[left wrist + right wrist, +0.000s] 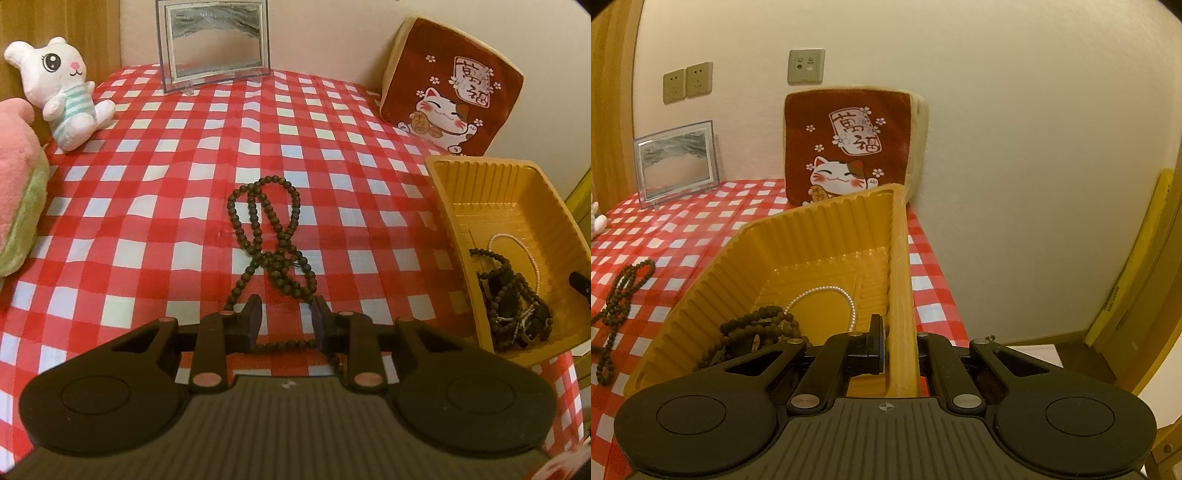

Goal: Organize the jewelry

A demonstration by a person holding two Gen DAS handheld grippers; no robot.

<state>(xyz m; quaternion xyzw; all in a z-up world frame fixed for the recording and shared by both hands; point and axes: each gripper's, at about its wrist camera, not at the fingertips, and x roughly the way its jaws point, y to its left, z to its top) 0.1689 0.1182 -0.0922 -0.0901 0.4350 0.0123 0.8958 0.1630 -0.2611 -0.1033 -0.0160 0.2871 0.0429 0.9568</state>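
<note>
Dark bead necklace (271, 236) lies looped on the checked tablecloth (147, 206), its near end between the spread fingers of the left gripper (285, 314). Right gripper (899, 345) apparently clamps the yellow tray (812, 236) wall; tray holds beads and a pearl strand (831, 291).

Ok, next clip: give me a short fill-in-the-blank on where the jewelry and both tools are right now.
1. The right tool is clamped on the rim of the ____ tray.
2. The white pearl strand lies ____ the tray.
3. The dark bead necklace that the left tool hovers over lies on the ____ tablecloth.
4. The left tool's jaws are ____.

Missing words: yellow; inside; checkered; open
</note>
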